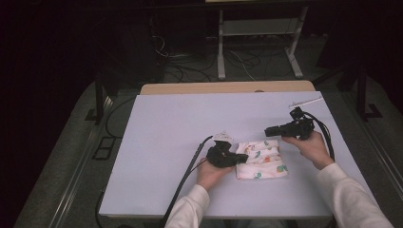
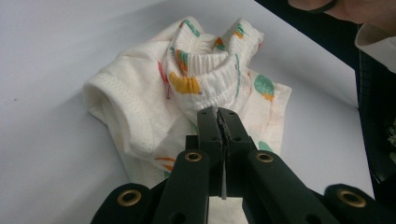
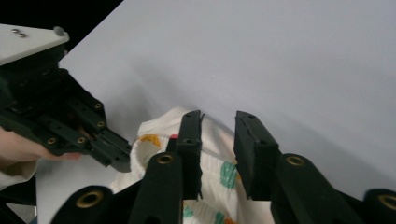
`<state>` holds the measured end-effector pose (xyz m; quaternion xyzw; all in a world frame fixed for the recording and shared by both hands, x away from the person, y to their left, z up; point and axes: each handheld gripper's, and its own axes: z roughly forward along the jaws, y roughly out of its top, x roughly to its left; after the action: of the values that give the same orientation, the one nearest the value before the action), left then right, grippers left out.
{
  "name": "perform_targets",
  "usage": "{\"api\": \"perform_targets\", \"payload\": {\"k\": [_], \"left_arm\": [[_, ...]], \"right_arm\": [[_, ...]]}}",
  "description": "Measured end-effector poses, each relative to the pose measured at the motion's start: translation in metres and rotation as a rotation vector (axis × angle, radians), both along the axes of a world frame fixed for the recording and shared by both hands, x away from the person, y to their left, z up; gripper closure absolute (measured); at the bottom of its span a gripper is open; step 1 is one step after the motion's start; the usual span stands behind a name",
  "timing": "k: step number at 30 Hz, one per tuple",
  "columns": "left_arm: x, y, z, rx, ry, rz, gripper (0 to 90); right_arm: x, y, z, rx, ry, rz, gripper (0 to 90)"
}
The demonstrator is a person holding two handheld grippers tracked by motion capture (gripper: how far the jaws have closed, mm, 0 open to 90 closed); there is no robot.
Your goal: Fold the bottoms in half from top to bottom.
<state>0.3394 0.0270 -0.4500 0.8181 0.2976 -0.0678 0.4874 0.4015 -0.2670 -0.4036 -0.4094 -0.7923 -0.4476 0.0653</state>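
Note:
A small white garment with orange, green and red prints lies crumpled on the pale table, near its front. My left gripper comes at it from the left. In the left gripper view the jaws are shut on the gathered elastic waistband, which bunches up toward the tips. My right gripper hovers just above the garment's far edge, pointing left. Its jaws stand open over the white cloth, gripping nothing. The left gripper's black body lies close by at the left.
A thin white strip lies at the table's back right corner. A wooden edge runs along the back. The left gripper's cable trails off the front edge. Beyond the table, metal legs and loose cables stand on the dark floor.

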Motion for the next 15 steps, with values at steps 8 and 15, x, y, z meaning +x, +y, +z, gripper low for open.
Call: {"api": "perform_targets", "payload": {"k": [8, 15], "left_arm": [[-0.001, -0.001, 0.000, 0.005, -0.008, -0.007, 88.2], [-0.002, -0.002, -0.002, 0.018, -0.008, -0.017, 88.1]], "right_arm": [[0.008, 0.007, -0.014, -0.043, 0.017, -0.002, 88.9], [0.012, 0.013, -0.024, -0.056, 0.051, -0.014, 89.0]]}}
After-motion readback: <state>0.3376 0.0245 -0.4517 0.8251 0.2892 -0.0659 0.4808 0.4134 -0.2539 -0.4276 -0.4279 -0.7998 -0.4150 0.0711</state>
